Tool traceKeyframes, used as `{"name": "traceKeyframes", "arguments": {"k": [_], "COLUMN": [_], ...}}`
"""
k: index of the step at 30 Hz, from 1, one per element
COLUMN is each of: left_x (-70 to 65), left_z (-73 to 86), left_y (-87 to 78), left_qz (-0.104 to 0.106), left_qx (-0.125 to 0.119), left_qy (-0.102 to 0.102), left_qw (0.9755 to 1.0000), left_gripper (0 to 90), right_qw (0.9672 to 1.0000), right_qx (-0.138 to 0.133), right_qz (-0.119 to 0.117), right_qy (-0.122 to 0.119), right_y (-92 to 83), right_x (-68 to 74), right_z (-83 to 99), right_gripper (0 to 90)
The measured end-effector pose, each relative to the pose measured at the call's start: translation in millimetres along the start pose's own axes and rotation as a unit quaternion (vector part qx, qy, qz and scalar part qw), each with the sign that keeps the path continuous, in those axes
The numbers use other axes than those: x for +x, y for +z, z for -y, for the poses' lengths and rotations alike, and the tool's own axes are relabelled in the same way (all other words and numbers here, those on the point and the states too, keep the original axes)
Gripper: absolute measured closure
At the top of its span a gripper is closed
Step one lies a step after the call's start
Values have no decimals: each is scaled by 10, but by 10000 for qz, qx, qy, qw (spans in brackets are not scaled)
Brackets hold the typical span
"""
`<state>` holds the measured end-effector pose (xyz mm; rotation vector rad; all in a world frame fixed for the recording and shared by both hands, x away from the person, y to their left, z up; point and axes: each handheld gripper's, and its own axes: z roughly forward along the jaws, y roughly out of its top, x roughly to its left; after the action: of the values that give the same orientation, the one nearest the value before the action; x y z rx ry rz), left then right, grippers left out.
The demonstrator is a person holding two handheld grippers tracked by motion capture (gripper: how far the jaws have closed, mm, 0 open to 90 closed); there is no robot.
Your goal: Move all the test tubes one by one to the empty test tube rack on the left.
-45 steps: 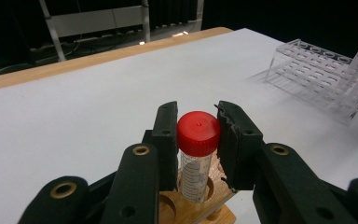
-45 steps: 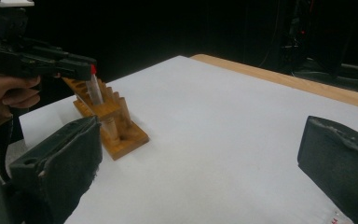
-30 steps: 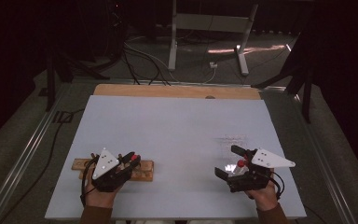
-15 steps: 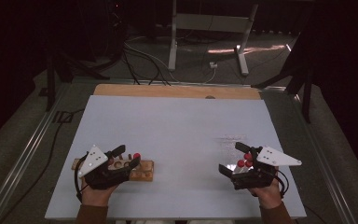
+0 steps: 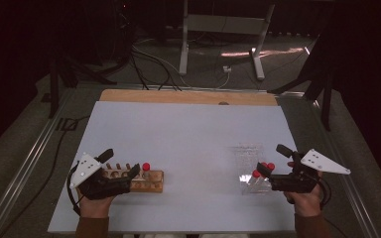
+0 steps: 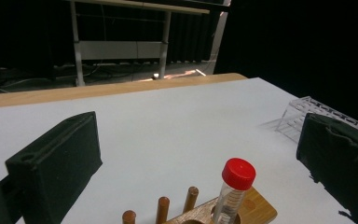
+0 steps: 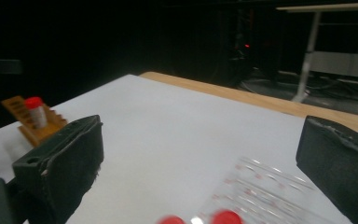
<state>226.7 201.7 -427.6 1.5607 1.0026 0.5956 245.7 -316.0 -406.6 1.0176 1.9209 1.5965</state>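
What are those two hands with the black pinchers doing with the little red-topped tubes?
A person is moving red-capped tubes between racks. The left gripper has just opened its jaws, with one tube standing in the wooden rack. The right gripper, open, hangs by the clear rack, where more red-capped tubes wait.

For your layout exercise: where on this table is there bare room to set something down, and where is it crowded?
Free: the white sheet between the wooden rack and the clear rack, and back to the wooden edge. Crowded: both near corners, at the racks.
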Motion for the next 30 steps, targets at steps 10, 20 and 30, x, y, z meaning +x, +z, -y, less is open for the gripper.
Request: {"name": "traceKeyframes", "arguments": {"k": [10, 20, 30], "left_x": [30, 32, 24], "left_z": [5, 9, 12], "left_y": [-24, -25, -9], "left_qz": [-73, -84, -78], "left_qx": [-32, -47, -14], "left_qy": [1, -12, -21], "left_qw": [10000, 10000, 10000], "left_gripper": [5, 6, 6], "right_qw": [9993, 9985, 9978], "right_qx": [183, 363, 561], "right_qz": [319, 416, 127], "right_qy": [88, 14, -315], "right_y": [-139, -261, -231], "right_x": [-200, -372, -408], "right_z": [161, 368, 554], "right_gripper": [77, 228, 523]}}
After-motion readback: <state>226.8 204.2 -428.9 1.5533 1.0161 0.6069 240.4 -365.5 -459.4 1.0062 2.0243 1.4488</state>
